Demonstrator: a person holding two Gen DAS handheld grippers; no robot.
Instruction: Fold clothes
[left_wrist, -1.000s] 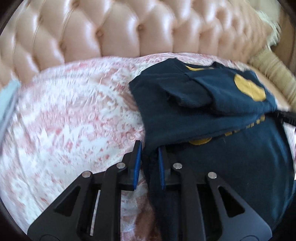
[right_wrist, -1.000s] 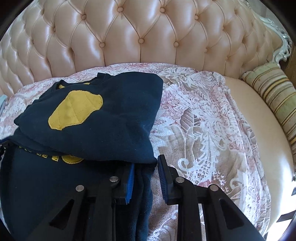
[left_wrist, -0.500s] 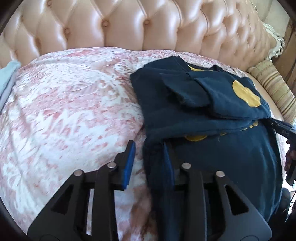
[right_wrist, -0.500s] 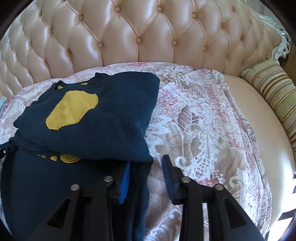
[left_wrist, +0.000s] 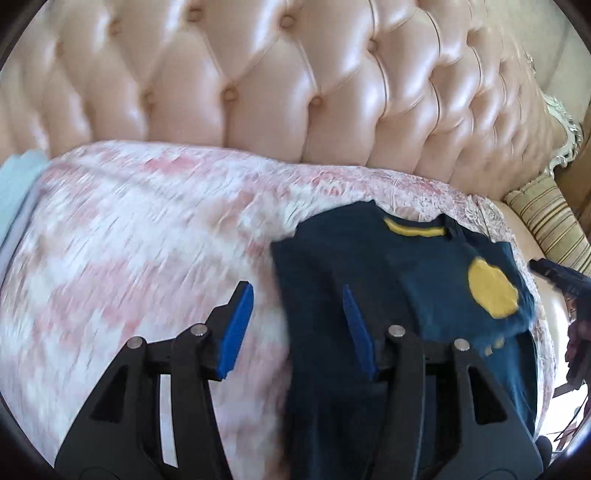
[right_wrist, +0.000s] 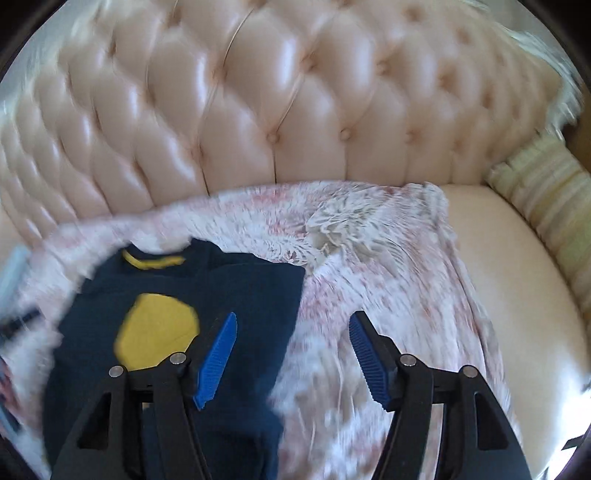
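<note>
A navy sweater (left_wrist: 388, 280) with yellow patches lies folded on a pink-and-white patterned bedspread (left_wrist: 140, 236). It also shows in the right wrist view (right_wrist: 236, 295). My left gripper (left_wrist: 297, 314) is open and empty above the sweater's left edge. My right gripper (right_wrist: 291, 343) is open and empty above the sweater's right edge. The other gripper's dark tip (left_wrist: 554, 273) shows at the far right of the left wrist view. Both views are motion-blurred.
A tufted pink leather headboard (right_wrist: 258, 110) stands behind the bed. A striped cushion (left_wrist: 550, 218) lies at the right, also in the right wrist view (right_wrist: 554, 192). A light blue cloth (left_wrist: 14, 184) lies at the far left. Bare cream seat (right_wrist: 498, 236) is right of the bedspread.
Both grippers have opened wide, let go of the sweater's lower edge, and lifted up and back. The sweater stays folded on the bedspread.
</note>
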